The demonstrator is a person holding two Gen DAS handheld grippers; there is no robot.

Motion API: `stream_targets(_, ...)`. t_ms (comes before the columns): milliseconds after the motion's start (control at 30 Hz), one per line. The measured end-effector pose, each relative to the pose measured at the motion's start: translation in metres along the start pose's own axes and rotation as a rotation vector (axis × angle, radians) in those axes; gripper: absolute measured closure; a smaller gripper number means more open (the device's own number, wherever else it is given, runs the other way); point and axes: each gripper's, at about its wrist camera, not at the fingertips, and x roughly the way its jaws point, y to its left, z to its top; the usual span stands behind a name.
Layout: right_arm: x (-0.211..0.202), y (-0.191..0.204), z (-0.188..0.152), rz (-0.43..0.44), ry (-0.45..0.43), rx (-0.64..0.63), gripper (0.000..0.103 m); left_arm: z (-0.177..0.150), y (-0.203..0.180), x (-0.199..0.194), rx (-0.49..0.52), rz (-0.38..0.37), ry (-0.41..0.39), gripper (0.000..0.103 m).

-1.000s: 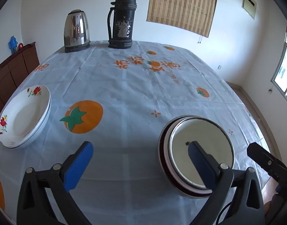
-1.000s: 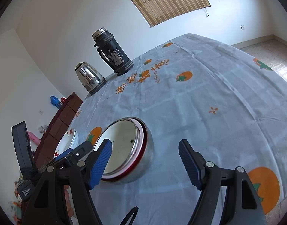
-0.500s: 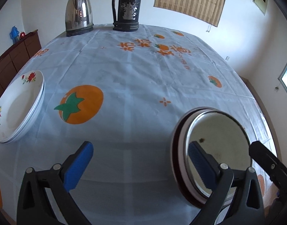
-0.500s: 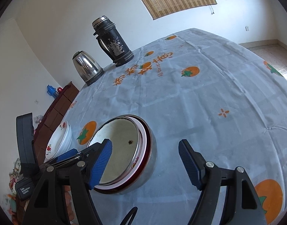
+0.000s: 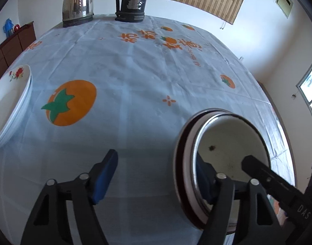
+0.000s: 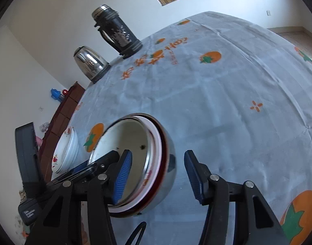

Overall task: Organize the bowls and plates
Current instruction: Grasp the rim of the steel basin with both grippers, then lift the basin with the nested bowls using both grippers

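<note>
Nested bowls (image 5: 227,140), a white one with a steel rim inside red-edged and steel ones, stand on the tablecloth near the table's right edge. My left gripper (image 5: 156,163) straddles their left wall, right finger inside, left pad (image 5: 106,175) well clear of it; the jaws are closing. My right gripper (image 6: 158,155) straddles the bowls' (image 6: 135,143) right wall, with both pads a little off it and the jaws closing. A stack of white flowered plates (image 5: 11,102) lies at the left edge, also in the right wrist view (image 6: 68,149).
A steel kettle (image 5: 78,2) and a dark thermos flask (image 5: 133,0) stand at the table's far end. A brown cabinet (image 5: 13,45) lines the left wall. The tablecloth (image 5: 135,77) with orange fruit prints covers the round table; its edge falls away just right of the bowls.
Both grippers have sunk toward the bowls and their jaws have narrowed. Each now has one finger lower inside the top bowl. The bowls and plates have not moved.
</note>
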Motion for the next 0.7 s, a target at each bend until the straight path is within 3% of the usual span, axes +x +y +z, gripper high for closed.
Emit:
stream_targets(133,0.002,0.001,-0.002,0.023,0.009,0.007,0.058,0.000,-0.004,0.001,-0.001,-0.005,0.005,0.043)
stream_targets(267,0.001,0.001,-0.003,0.025,0.002,0.023,0.058,-0.001,-0.009,0.003,-0.003,-0.064,0.013,0.066)
stream_targets(400,0.002,0.000,-0.003,0.029,0.008,0.034,0.058,-0.001,-0.014,0.006,-0.013,-0.099,0.028,0.076)
stream_targets(700,0.011,0.001,-0.003,0.019,0.024,0.037,0.058,-0.002,-0.014,0.005,-0.054,-0.087,0.001,0.076)
